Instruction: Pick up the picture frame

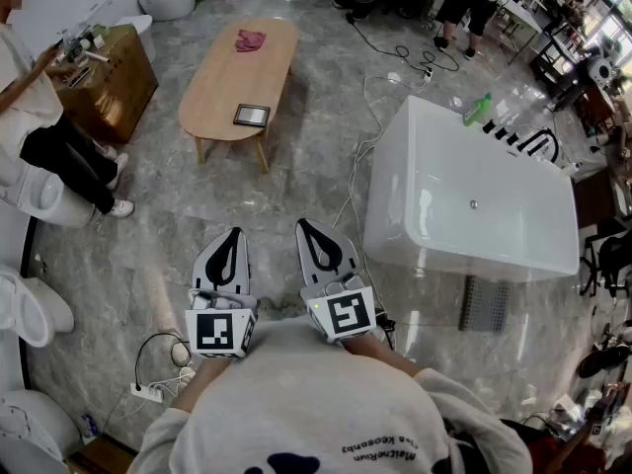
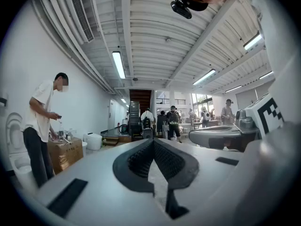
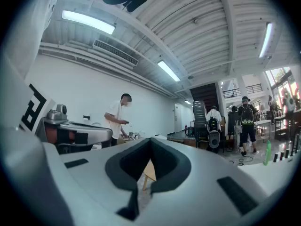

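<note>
Head view: the frame [image 1: 251,116] lies flat near the close end of the table [image 1: 222,72], well ahead of both grippers. It is probably light and stiff, perhaps glazed and so fragile and slick; an overhanging or lifted edge looks the best hold. The left gripper [image 1: 230,237] and right gripper [image 1: 311,230] have jaws together, empty. A cloth [image 1: 251,39] lies farther back; cables [image 1: 370,117] and a bathtub [image 1: 464,250] flank the bare floor between.

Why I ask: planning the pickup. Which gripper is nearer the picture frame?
Left, narrowly. Left gripper: far short, almost in line with the picture frame. Right gripper: equally short, offset right.
</note>
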Tool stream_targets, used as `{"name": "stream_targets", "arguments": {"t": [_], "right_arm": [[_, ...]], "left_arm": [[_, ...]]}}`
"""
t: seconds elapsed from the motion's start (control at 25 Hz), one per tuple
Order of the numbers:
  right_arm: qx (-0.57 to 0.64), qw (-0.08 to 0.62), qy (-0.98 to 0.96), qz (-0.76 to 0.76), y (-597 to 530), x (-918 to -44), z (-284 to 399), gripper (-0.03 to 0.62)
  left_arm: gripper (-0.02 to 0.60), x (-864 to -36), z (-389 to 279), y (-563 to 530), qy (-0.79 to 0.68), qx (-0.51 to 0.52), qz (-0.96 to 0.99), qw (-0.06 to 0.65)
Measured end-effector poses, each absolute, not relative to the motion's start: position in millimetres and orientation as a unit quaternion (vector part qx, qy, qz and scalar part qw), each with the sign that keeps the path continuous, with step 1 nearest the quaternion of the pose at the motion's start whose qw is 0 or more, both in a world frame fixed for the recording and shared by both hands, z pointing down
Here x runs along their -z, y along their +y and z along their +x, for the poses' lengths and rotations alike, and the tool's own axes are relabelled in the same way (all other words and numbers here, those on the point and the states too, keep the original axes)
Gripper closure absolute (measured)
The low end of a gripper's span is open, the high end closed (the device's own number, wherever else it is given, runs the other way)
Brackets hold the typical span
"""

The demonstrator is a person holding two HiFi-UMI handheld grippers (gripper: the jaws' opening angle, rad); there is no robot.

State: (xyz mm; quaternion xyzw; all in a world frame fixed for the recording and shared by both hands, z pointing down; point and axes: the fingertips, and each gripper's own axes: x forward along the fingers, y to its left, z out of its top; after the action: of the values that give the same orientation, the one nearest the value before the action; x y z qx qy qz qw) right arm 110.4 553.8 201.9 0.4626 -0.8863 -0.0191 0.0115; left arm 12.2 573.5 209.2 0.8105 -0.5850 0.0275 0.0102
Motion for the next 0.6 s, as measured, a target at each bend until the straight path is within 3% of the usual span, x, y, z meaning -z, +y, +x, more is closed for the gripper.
{"name": "stream_targets", "arguments": {"t": [0.6], "right_arm": [[-0.003,0.006,-0.887,0.462,538,-208,123,0.586]], "left_arm": [[0.574,-204,17,559,-0.59,-0.018,0.807,0.012]]}}
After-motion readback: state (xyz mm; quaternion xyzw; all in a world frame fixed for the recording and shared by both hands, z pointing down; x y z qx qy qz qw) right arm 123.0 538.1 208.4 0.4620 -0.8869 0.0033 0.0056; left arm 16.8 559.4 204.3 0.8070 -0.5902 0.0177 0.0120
